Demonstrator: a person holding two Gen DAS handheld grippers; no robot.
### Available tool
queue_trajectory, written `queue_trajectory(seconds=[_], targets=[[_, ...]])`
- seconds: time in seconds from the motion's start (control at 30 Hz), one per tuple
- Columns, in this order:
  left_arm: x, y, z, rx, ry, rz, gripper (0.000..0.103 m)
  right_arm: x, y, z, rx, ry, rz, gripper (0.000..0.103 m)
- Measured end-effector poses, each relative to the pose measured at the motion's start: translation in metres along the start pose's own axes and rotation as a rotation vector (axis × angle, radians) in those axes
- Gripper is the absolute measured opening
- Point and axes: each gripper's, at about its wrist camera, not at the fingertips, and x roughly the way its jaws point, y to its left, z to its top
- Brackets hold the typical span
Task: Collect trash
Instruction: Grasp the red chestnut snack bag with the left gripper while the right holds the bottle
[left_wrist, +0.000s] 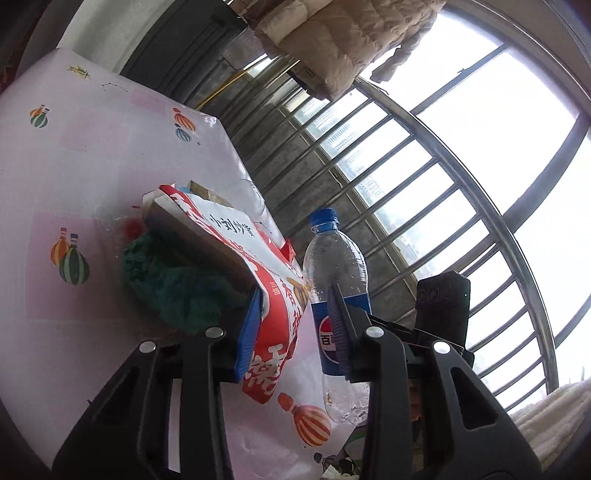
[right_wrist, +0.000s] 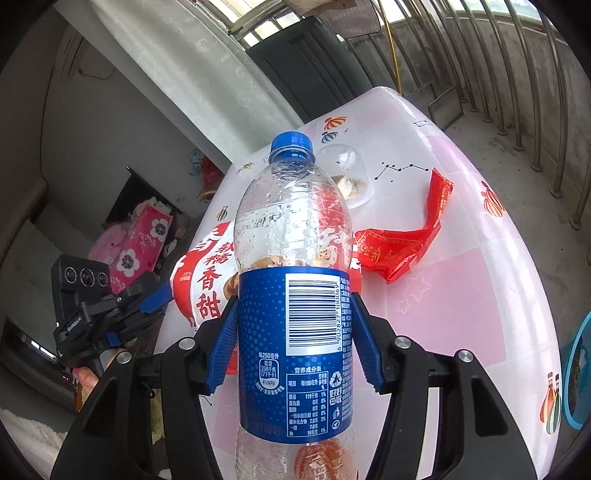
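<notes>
A: Your right gripper (right_wrist: 291, 332) has its blue pads clamped on both sides of the plastic bottle (right_wrist: 293, 266), right on the blue label, cap up, empty and upright over the near edge of the table (right_wrist: 461, 288).

B: And your left gripper (left_wrist: 295, 321)? A red-and-white snack bag (left_wrist: 273, 314) sits between its jaws, touching the left pad; whether they pinch it, I cannot tell.

A: Farther back on the pink cloth lie a red wrapper (right_wrist: 406, 247) and a clear lidded cup (right_wrist: 351, 177).

B: A green crumpled wad (left_wrist: 166, 280) sits just left of the bag.
</notes>
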Motion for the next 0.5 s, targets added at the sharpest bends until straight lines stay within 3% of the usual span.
queue_trajectory(seconds=[0.03, 0.1, 0.17, 0.5], targets=[[0.004, -0.001, 0.000, 0.004, 0.011, 0.026, 0.031, -0.002, 0.000, 0.000, 0.005, 0.000, 0.000, 0.056], [0.017, -0.001, 0.000, 0.007, 0.045, 0.079, 0.018, -0.004, 0.001, -0.001, 0.016, -0.002, 0.002, 0.056], [0.026, -0.002, -0.001, 0.008, 0.068, 0.105, 0.015, -0.005, 0.001, -0.001, 0.020, -0.006, -0.001, 0.056], [-0.003, -0.057, -0.007, 0.085, 0.025, 0.091, 0.001, -0.043, 0.011, -0.006, 0.005, -0.056, 0.060, 0.056]])
